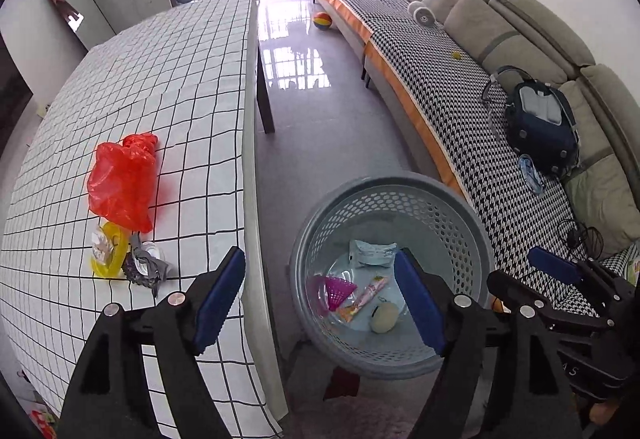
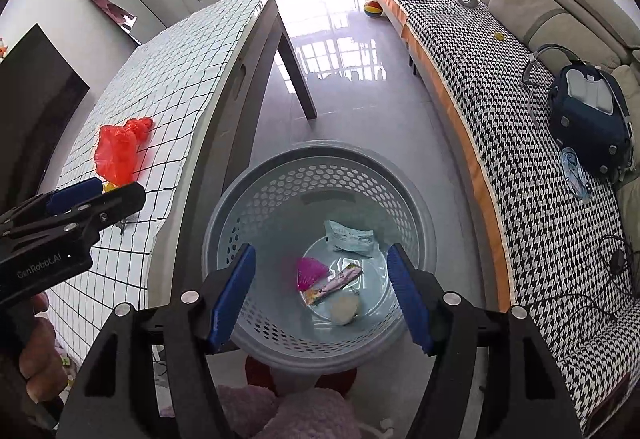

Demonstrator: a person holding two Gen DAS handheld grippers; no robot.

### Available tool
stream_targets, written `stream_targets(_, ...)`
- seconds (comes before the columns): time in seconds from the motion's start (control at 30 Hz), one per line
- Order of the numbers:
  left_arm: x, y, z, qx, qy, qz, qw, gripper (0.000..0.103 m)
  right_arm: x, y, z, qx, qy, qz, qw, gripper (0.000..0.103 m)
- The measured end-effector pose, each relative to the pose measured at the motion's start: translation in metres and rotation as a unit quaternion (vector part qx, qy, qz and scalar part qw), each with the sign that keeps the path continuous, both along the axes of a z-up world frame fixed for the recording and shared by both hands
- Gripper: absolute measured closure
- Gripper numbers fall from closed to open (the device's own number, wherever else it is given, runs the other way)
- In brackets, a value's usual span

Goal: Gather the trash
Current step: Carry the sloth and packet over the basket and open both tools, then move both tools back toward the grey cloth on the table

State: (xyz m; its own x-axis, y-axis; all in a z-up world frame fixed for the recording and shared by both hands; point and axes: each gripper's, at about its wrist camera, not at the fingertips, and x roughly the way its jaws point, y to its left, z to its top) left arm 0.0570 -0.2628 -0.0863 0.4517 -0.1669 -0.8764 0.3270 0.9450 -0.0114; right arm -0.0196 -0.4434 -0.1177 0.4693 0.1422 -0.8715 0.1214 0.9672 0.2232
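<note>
Both claws hang released and empty: the left claw point(image 1: 320, 303) straddles the bench point(image 1: 168, 87) edge and bin point(image 1: 472, 207) rim, the right claw point(image 2: 322, 295) sits over the bin. Four scraps already lie in it. Left on the bench: a red bag point(image 1: 122, 181), a yellow wrapper point(image 1: 108, 249), a grey scrap point(image 1: 146, 267). Roughly halfway, I judge.
</note>
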Motion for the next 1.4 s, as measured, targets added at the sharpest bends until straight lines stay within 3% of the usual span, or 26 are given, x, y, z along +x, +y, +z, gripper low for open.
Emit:
stream_targets(0.4,-0.006,0.059,0.025,-0.005,-0.029,0.076,0.9967,0.024,0.015,0.048,0.019,0.000,-0.020,0.059,0.998,0.038)
stream_targets(0.67,-0.014,0.143,0.031,0.007,-0.036,0.154,0.9873,0.023,0.039,0.127,0.023,0.003,-0.027,0.132,0.991,0.038)
stream_targets(0.87,-0.015,0.217,0.019,0.013,-0.025,0.201,0.9792,0.023,0.058,0.194,0.022,-0.007,-0.032,0.171,0.985,0.038)
stream_targets(1.13,-0.009,0.284,-0.003,0.017,-0.008,0.226,0.9739,0.023,0.086,0.265,-0.002,-0.026,-0.013,0.197,0.980,0.038)
stream_targets(1.4,0.002,0.308,-0.021,0.014,0.000,0.211,0.9774,0.023,0.116,0.307,-0.038,-0.055,0.007,0.208,0.977,0.044)
